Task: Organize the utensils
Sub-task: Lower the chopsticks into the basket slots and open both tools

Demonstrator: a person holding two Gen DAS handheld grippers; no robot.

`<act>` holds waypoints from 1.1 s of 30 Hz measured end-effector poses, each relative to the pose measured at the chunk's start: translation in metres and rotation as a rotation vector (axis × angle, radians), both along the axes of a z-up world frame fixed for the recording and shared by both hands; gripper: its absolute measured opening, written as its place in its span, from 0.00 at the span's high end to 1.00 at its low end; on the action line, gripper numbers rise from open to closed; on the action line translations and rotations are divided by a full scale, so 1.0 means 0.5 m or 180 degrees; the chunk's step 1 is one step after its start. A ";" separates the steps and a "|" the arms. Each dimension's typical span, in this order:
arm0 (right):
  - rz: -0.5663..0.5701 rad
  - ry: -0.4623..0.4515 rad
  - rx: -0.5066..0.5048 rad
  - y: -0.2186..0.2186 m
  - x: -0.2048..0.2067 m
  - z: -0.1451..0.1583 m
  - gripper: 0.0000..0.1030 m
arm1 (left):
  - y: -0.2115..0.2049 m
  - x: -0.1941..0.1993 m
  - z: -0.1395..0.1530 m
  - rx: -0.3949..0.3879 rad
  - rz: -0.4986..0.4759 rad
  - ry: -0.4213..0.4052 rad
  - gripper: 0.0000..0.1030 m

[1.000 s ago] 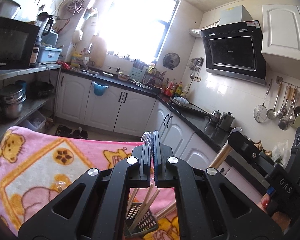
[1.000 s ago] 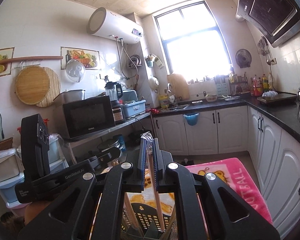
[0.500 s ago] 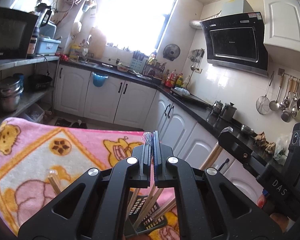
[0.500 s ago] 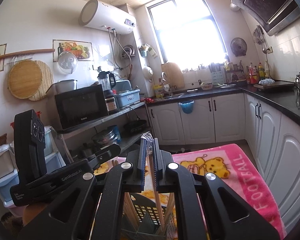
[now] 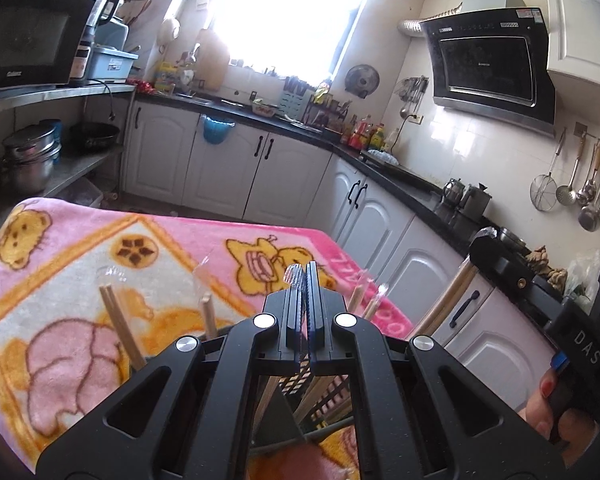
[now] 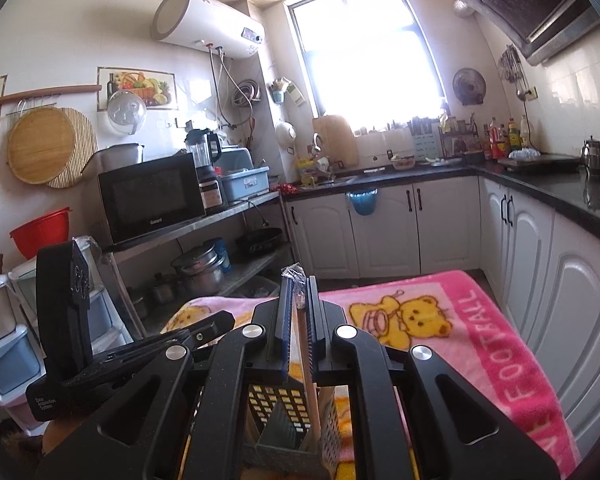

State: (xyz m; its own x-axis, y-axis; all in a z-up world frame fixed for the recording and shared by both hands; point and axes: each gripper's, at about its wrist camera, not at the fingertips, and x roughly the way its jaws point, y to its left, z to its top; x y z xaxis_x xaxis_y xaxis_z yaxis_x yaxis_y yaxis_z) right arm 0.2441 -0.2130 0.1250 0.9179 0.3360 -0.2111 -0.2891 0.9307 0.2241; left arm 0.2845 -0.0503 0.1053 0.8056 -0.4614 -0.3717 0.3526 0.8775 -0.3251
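Note:
A black perforated utensil holder [image 6: 276, 408] stands on a pink cartoon blanket [image 6: 480, 320], right under both grippers. My right gripper [image 6: 299, 280] is shut on a plastic-wrapped wooden chopstick [image 6: 306, 360] whose lower end reaches into the holder. My left gripper [image 5: 302, 272] is shut, with a clear plastic wrapper tip [image 5: 293, 276] poking out between its fingertips; wooden sticks run down below it into the holder [image 5: 328, 396]. Several other chopsticks [image 5: 120, 328] stand up from the holder. The right gripper [image 5: 486, 240] also shows at the right of the left wrist view, and the left gripper [image 6: 220, 320] at the left of the right wrist view.
White cabinets [image 5: 228, 172] under a dark counter [image 6: 540, 188] wrap the far and right sides. A metal shelf on the left carries a microwave [image 6: 152, 196] and pots [image 5: 32, 160]. A hand with red nails [image 5: 556, 408] holds the right gripper's handle.
Both grippers have sunk toward the holder. The blanket fills more of each view, and the standing chopsticks now rise beside the left gripper's fingers. Both stay shut.

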 end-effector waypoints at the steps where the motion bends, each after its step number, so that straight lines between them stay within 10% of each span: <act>1: 0.0000 0.0017 -0.0002 -0.001 -0.001 -0.005 0.93 | 0.001 -0.003 -0.002 0.0024 0.0018 -0.0013 1.00; 25: -0.0014 0.0274 0.0149 -0.054 -0.019 -0.035 0.83 | 0.021 -0.033 0.004 0.0146 0.0161 0.0006 0.99; 29: -0.0022 0.0292 0.0178 -0.062 -0.028 -0.034 0.71 | 0.024 -0.043 0.002 0.0115 0.0165 0.0024 0.78; 33: -0.0020 0.0317 0.0167 -0.067 -0.041 -0.036 0.63 | 0.027 -0.050 -0.002 0.0124 0.0162 0.0050 0.77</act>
State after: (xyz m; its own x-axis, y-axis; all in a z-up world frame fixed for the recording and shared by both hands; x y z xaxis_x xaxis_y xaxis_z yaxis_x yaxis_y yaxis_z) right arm 0.2235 -0.2464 0.1072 0.8954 0.3432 -0.2836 -0.2571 0.9187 0.3000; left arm 0.2596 -0.0370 0.1043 0.8216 -0.4051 -0.4012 0.3024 0.9062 -0.2956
